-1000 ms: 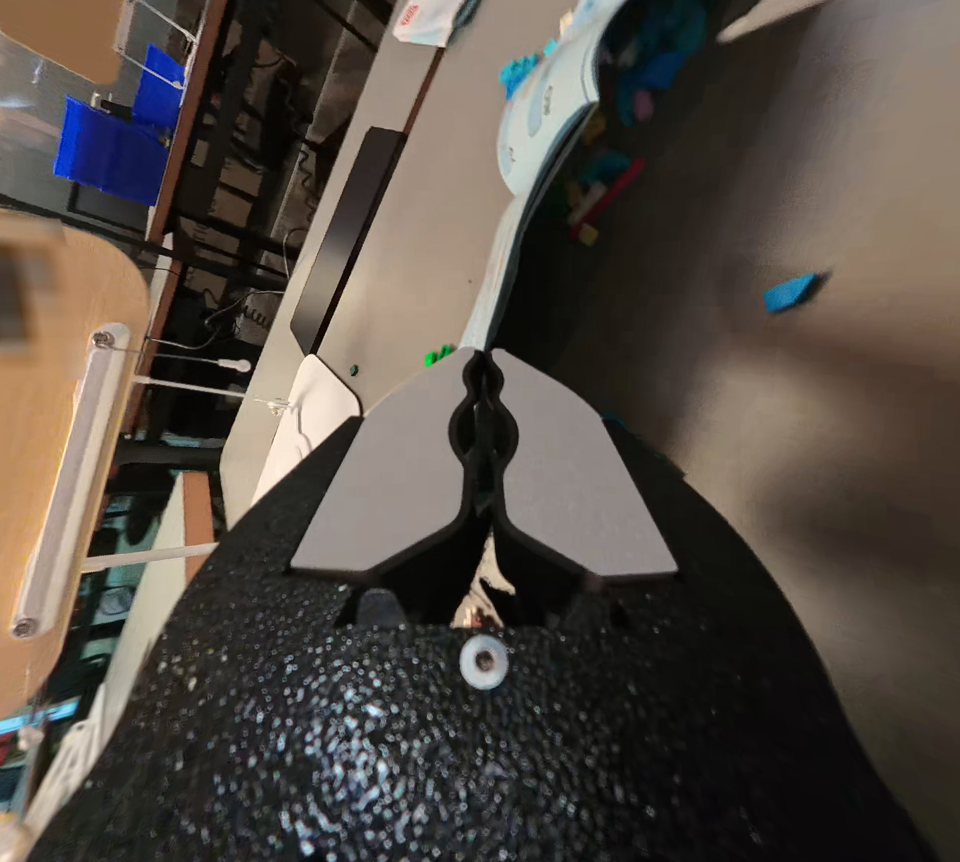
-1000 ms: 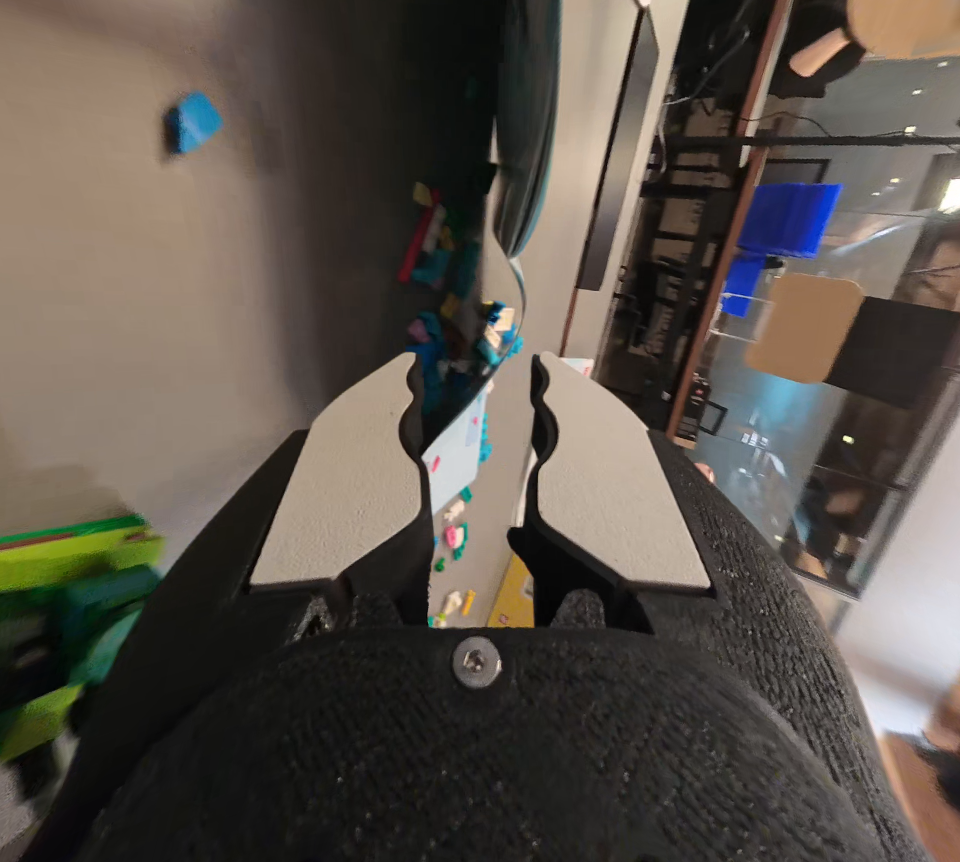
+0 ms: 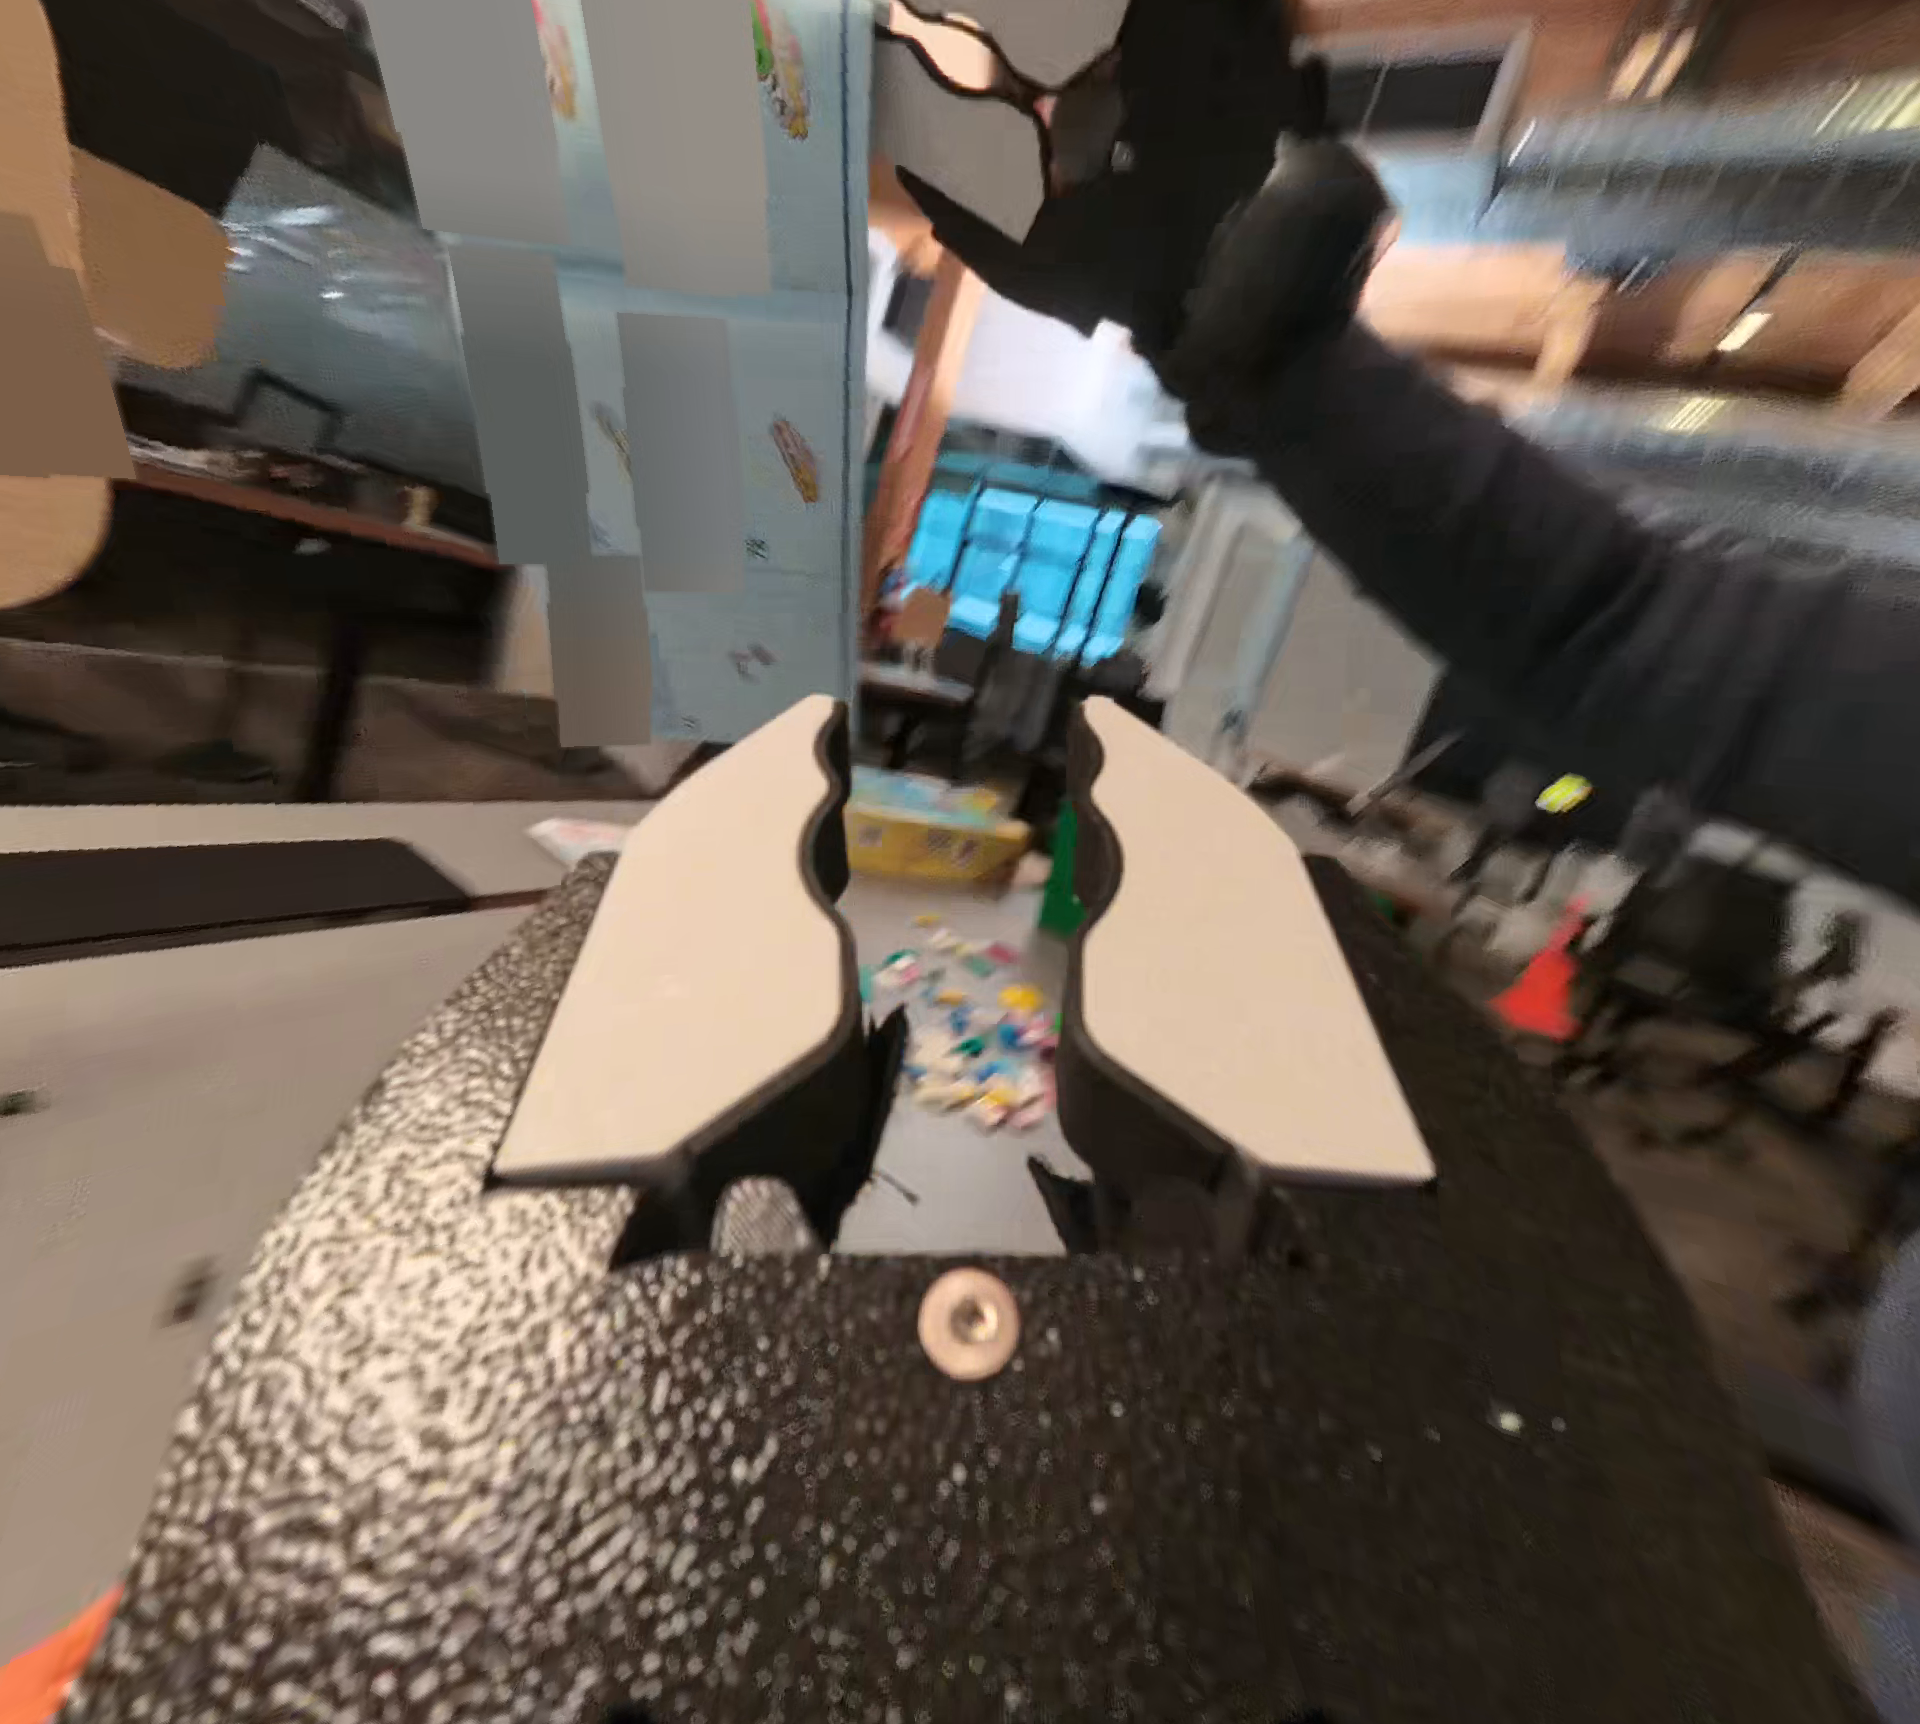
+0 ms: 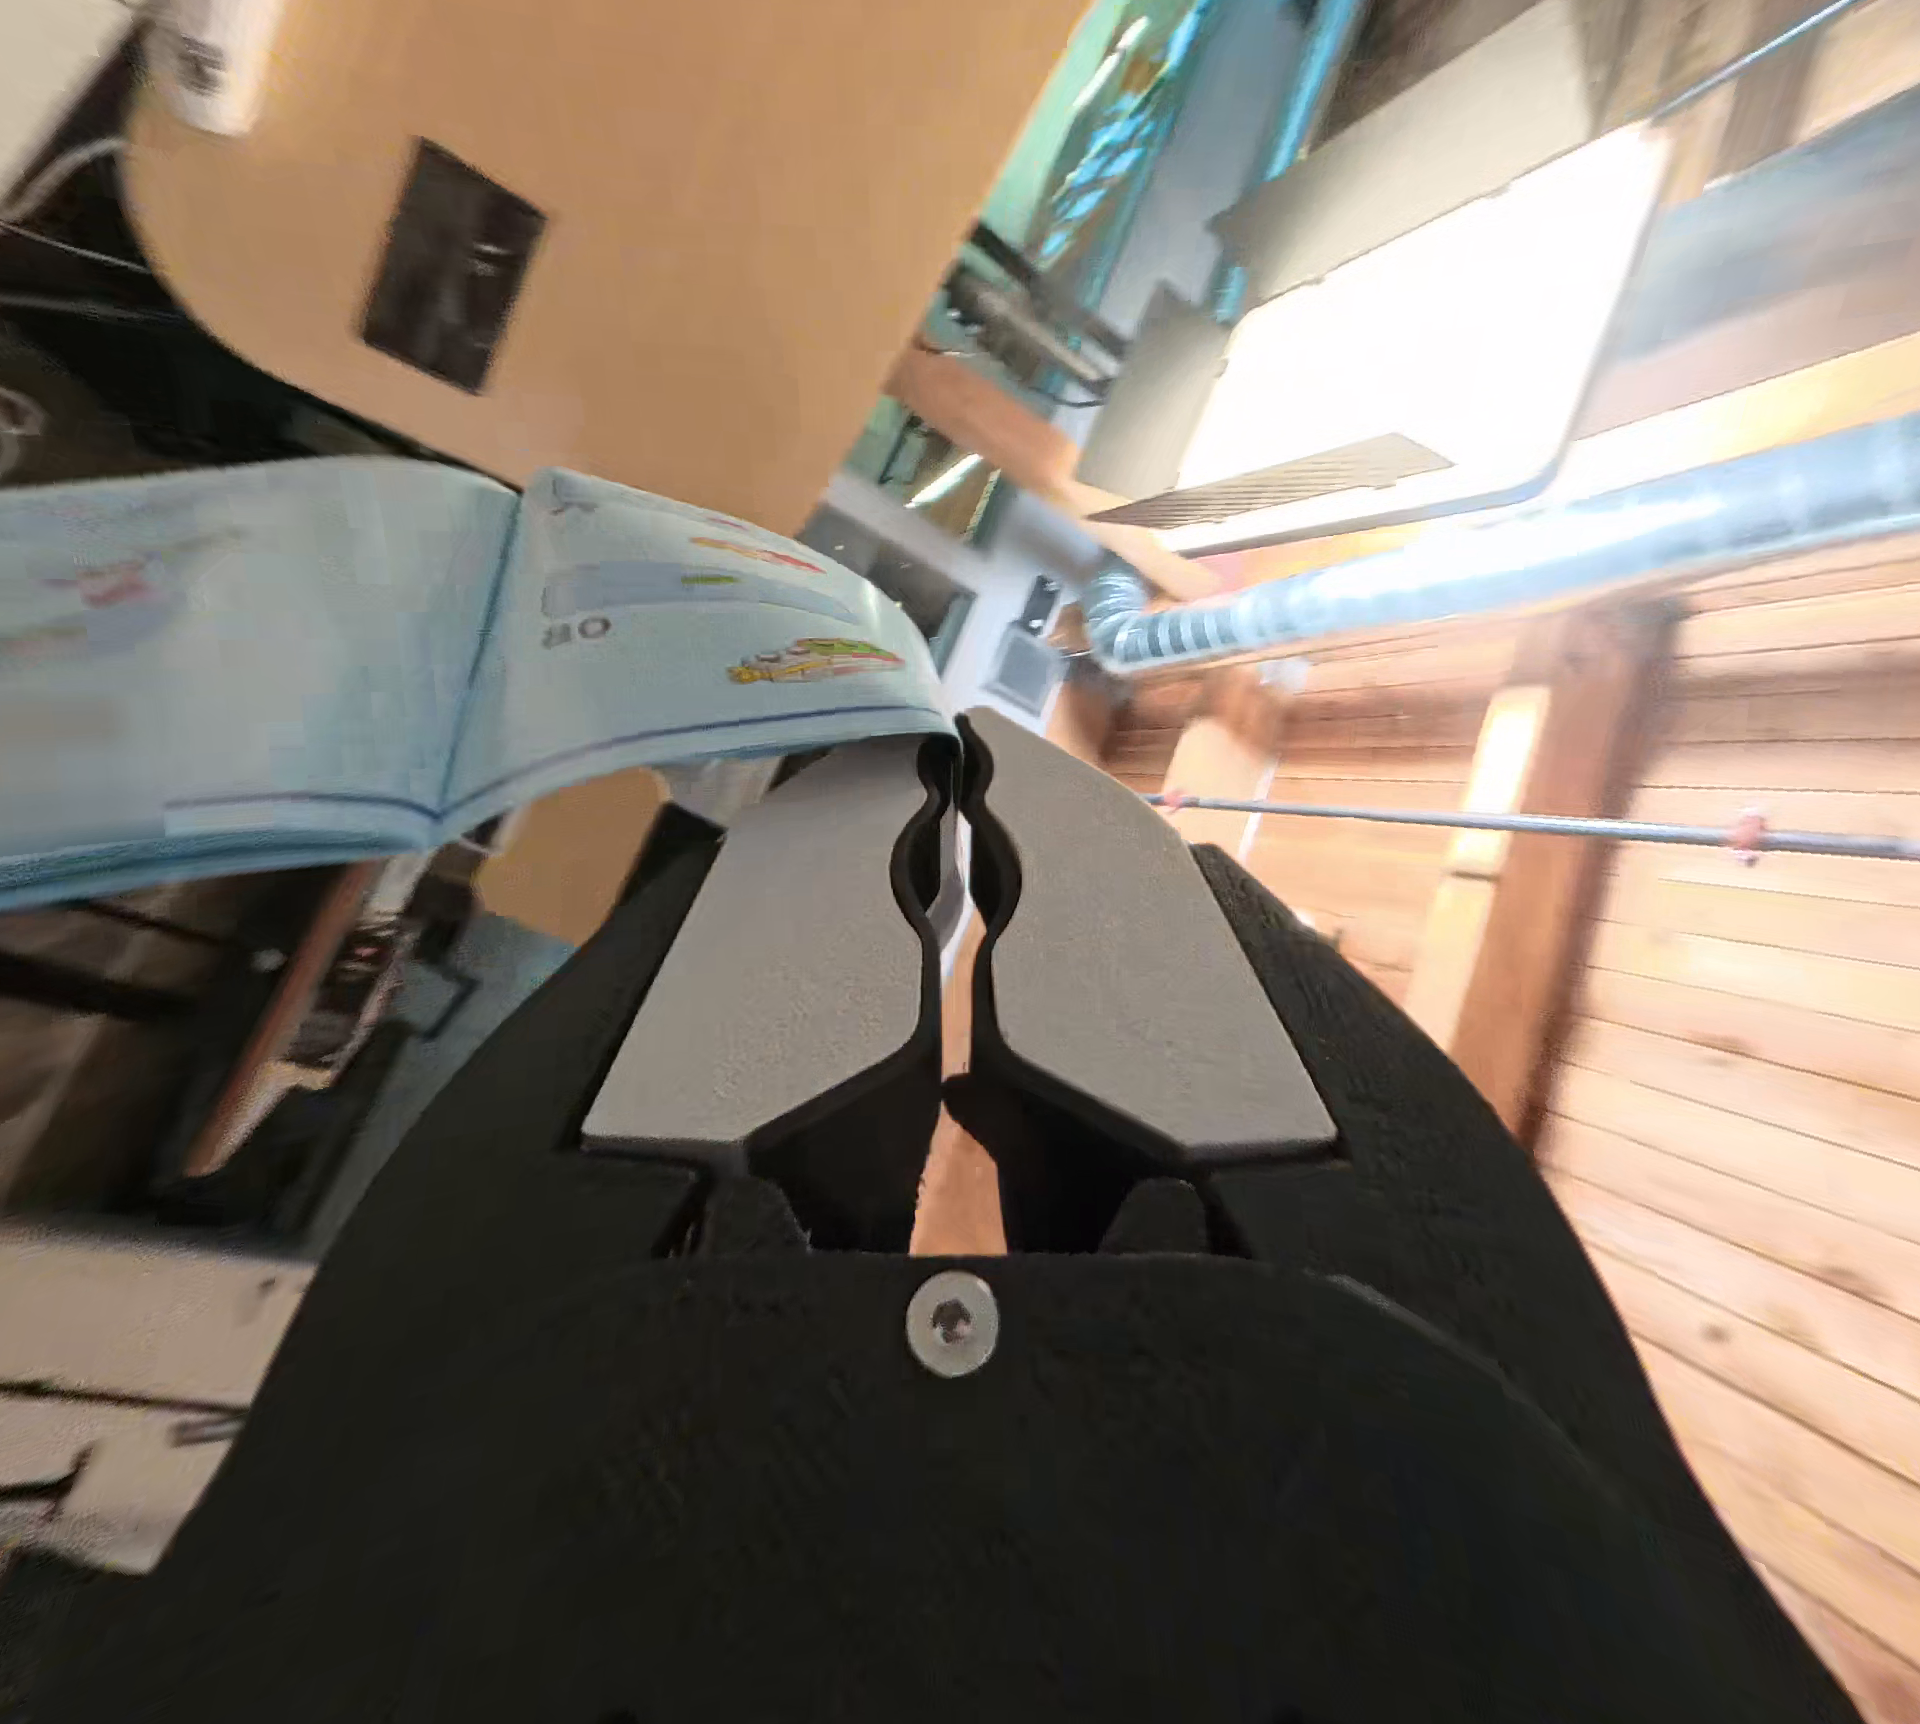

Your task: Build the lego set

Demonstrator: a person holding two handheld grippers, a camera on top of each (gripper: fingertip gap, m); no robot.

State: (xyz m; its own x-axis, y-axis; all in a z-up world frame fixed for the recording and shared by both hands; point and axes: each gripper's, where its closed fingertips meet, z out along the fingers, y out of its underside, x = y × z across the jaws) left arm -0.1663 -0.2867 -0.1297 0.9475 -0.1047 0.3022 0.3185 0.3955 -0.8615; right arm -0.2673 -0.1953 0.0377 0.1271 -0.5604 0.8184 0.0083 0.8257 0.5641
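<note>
My right gripper point(image 4: 958, 731) is shut on the edge of the light-blue instruction booklet point(image 4: 416, 666) and holds it up in the air, pages hanging open. In the left wrist view the right gripper point(image 3: 894, 53) shows high up, with the booklet point(image 3: 810, 272) hanging left of it. My left gripper point(image 3: 951, 739) is open and empty, raised above the grey table point(image 3: 208, 1030). A pile of small loose lego pieces point(image 3: 966, 1040) lies on the table beyond its fingers, with a green piece point(image 3: 1060, 885) standing behind the pile.
A yellow box point(image 3: 935, 833) sits at the table's far side. A black flat strip point(image 3: 208, 885) lies on the table at left. A person's dark sleeve point(image 3: 1558, 552) crosses the right side. An orange cone point(image 3: 1543, 988) and chairs stand off to the right. There is about 20 centimetres between the tips of the two grippers.
The right gripper was open; it has shut on the booklet and lifted it off the table. The left gripper was shut; it has opened and swung up to level.
</note>
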